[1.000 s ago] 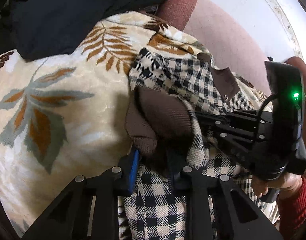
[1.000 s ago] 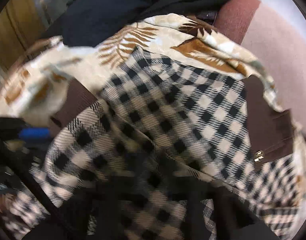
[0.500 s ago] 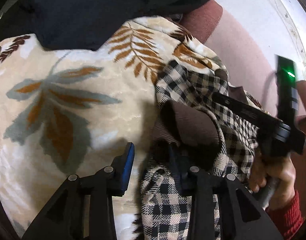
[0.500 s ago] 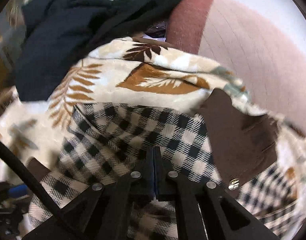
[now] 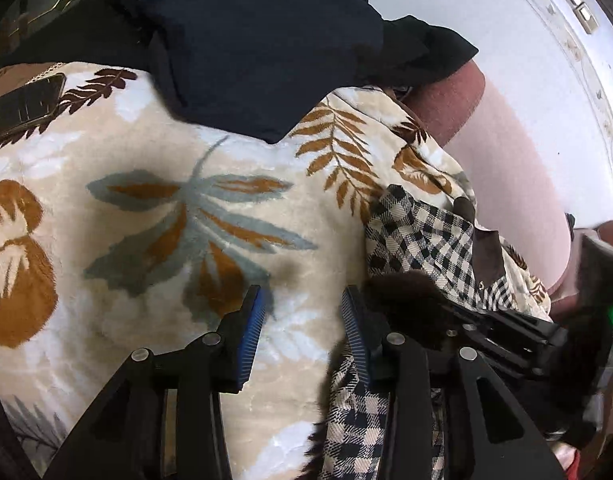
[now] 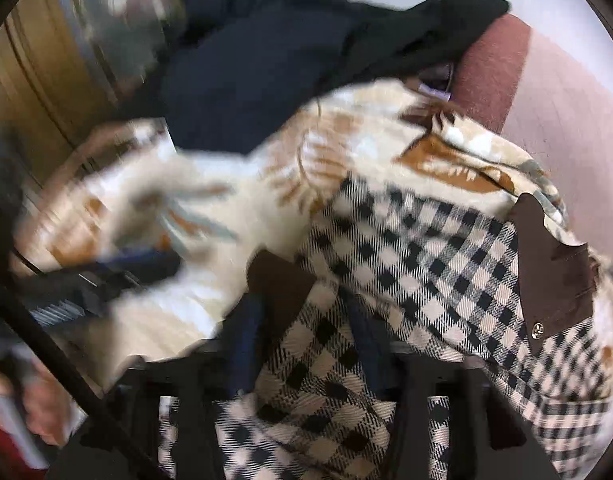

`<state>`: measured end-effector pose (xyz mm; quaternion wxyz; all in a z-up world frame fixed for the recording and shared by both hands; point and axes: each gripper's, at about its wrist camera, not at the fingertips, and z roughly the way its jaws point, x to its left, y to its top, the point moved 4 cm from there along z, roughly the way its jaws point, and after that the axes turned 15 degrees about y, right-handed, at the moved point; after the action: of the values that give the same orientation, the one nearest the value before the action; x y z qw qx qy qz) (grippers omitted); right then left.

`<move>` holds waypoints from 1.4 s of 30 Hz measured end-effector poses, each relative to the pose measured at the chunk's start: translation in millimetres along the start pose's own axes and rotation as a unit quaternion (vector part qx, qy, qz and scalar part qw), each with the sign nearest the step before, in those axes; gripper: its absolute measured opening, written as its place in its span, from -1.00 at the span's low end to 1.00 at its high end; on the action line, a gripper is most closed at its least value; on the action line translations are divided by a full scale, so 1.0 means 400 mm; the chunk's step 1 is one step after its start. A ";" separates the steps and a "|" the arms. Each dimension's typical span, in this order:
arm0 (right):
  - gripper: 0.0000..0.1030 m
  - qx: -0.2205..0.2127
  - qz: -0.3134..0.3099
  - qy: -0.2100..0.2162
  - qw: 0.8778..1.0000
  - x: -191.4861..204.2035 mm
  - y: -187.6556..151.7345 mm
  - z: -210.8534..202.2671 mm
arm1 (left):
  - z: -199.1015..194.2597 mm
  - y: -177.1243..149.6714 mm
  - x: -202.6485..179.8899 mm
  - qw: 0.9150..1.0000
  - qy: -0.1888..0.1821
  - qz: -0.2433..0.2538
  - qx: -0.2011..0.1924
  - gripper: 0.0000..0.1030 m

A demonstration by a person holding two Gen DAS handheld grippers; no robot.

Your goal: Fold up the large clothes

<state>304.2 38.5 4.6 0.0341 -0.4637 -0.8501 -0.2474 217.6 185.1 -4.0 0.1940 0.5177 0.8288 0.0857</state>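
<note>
A checked garment [image 6: 418, 256] in cream and black, trimmed with brown panels [image 6: 554, 276], lies across the right side of a cream blanket [image 5: 154, 208] printed with rust and grey leaves. The blanket covers the whole working surface. At its far edge sits a heap of dark navy clothing [image 5: 258, 48], and behind that rises a dusty-pink padded headboard [image 5: 510, 168] against a plain white wall [image 5: 458, 4]. A dark phone [image 5: 22, 104] rests on the blanket at the far left, and a wooden panel [image 6: 30, 92] shows at the far left in the right wrist view.

The left gripper [image 5: 302, 328] hangs over bare blanket just left of the garment; its jaws have just been opening and stand apart, blue pads [image 5: 252, 328] showing, with nothing between them. The right gripper [image 6: 306, 336] is blurred in its own view, with checked cloth bunched between its fingers [image 6: 246, 340]; from the left wrist view its tips meet at a dark brown fold of the garment, clamped on it. A hand [image 6: 38, 404] shows at the near left edge of the right wrist view.
</note>
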 end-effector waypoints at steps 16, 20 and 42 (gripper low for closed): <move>-0.27 -0.141 0.193 0.139 0.961 -0.128 0.035 -0.035 | -0.001 0.008 0.009 1.000 -0.016 -0.011 0.002 -0.23; -0.60 -0.142 0.175 0.118 0.967 -0.127 0.003 -0.093 | 0.011 -0.004 -0.015 1.000 -0.023 0.005 0.007 -0.22; -0.87 -0.090 0.312 -0.106 0.940 -0.506 -0.490 -0.283 | 0.095 -0.105 -0.152 0.993 -0.008 0.113 0.025 -0.19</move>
<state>241.8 -256.4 -30.7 -0.0220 -0.7303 -0.6357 -0.2490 222.3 109.9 -38.9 0.1766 0.6132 0.7656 0.0822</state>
